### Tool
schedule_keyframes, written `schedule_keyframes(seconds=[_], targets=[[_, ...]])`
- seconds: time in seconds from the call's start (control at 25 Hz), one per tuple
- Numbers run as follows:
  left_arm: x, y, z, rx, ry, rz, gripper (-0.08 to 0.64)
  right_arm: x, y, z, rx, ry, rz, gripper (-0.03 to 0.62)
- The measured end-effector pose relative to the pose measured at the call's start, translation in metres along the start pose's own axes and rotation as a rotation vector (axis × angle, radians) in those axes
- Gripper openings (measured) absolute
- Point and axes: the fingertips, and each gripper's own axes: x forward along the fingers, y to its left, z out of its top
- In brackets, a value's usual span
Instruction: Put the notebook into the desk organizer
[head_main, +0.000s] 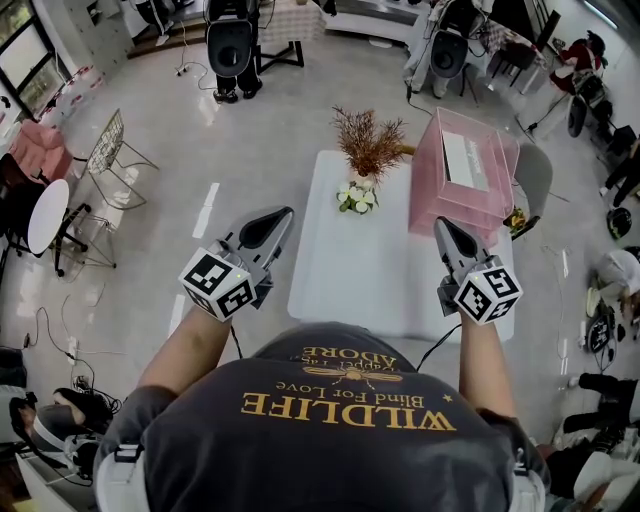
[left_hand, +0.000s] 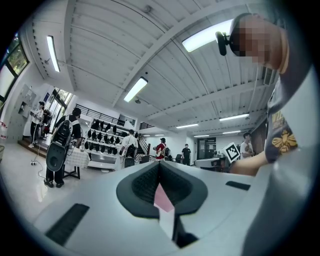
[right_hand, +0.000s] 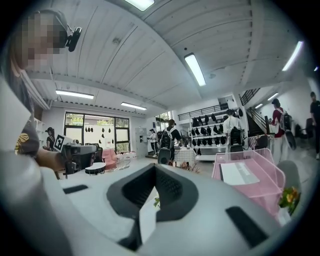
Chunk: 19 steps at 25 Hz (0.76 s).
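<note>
The left hand-held gripper (head_main: 272, 222) and right hand-held gripper (head_main: 446, 230) are both pressed together, empty; the right, near the organizer (head_main: 438, 195), could bump it and jolt the notebook (head_main: 466, 160) inside.

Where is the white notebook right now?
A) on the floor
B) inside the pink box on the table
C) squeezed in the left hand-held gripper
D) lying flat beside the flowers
B: the white notebook sits inside the pink desk organizer on the white table, while the left hand-held gripper and the right hand-held gripper are both shut with nothing in them.
</note>
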Motion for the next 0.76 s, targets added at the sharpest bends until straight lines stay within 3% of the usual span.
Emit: schedule_keyframes(seconds=[0.76], targets=[[-0.0086, -0.0071, 0.0065, -0.002, 0.000, -0.006, 0.000, -0.0033, 0.0018, 0.0108, -0.020, 0.006, -0.010, -0.002]])
